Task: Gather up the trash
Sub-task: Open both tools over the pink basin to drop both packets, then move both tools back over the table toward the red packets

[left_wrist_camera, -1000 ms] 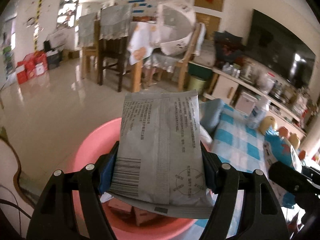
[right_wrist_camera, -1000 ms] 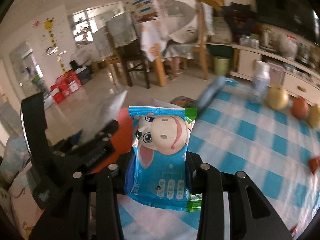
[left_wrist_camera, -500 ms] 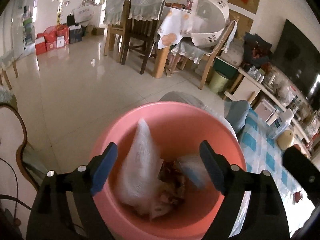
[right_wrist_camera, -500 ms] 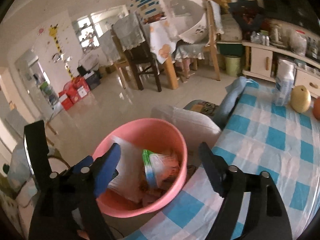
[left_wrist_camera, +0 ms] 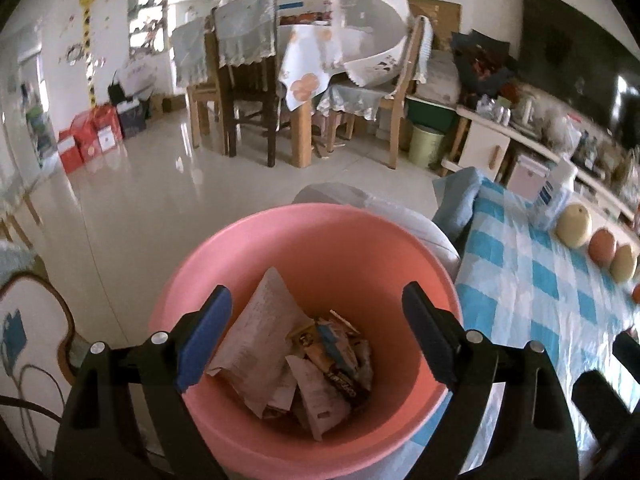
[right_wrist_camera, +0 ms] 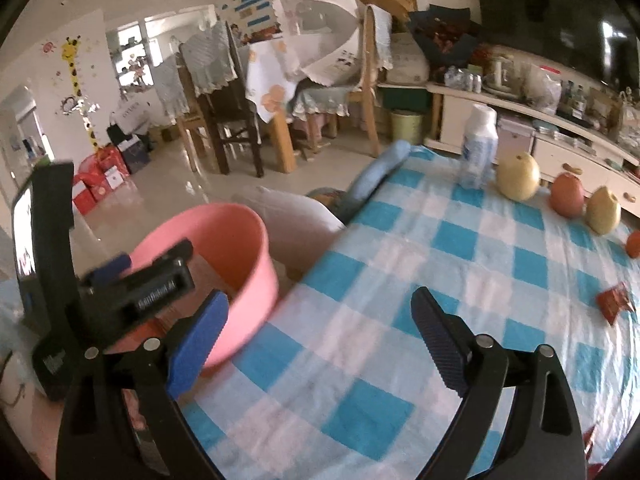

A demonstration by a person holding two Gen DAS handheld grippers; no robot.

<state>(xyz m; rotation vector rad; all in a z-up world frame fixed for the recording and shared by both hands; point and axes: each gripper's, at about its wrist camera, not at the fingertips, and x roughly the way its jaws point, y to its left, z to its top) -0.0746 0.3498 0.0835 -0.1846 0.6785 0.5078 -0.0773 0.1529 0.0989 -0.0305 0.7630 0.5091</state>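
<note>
the left claw (left_wrist_camera: pixel 316 344) hangs wide apart and empty over the pink bucket (left_wrist_camera: pixel 240 264), which fills the lower middle of the left wrist view and holds a heap of wrappers (left_wrist_camera: pixel 300 364), a large pale packet leaning at their left. the right claw (right_wrist_camera: pixel 320 344) is also spread wide with nothing in it, low over the blue checked counter (right_wrist_camera: pixel 400 260), with the bucket at the left of its view off the counter's edge. a red wrapper (right_wrist_camera: pixel 614 306) lies at the right edge of that view, well apart from the claw, and looks like the next piece of trash. to do this well, the right claw should probably swing right, come down flat, straddle the wrapper and close on it without dragging the cloth, keeping clear of the fruit (right_wrist_camera: pixel 566 196) and bottle (right_wrist_camera: pixel 478 148) in the upper right. a second ago the left claw gripped a grey packet and the right a blue cartoon packet; half a second ago both had opened and the packets were in the bucket; now the right has turned toward the counter.
</note>
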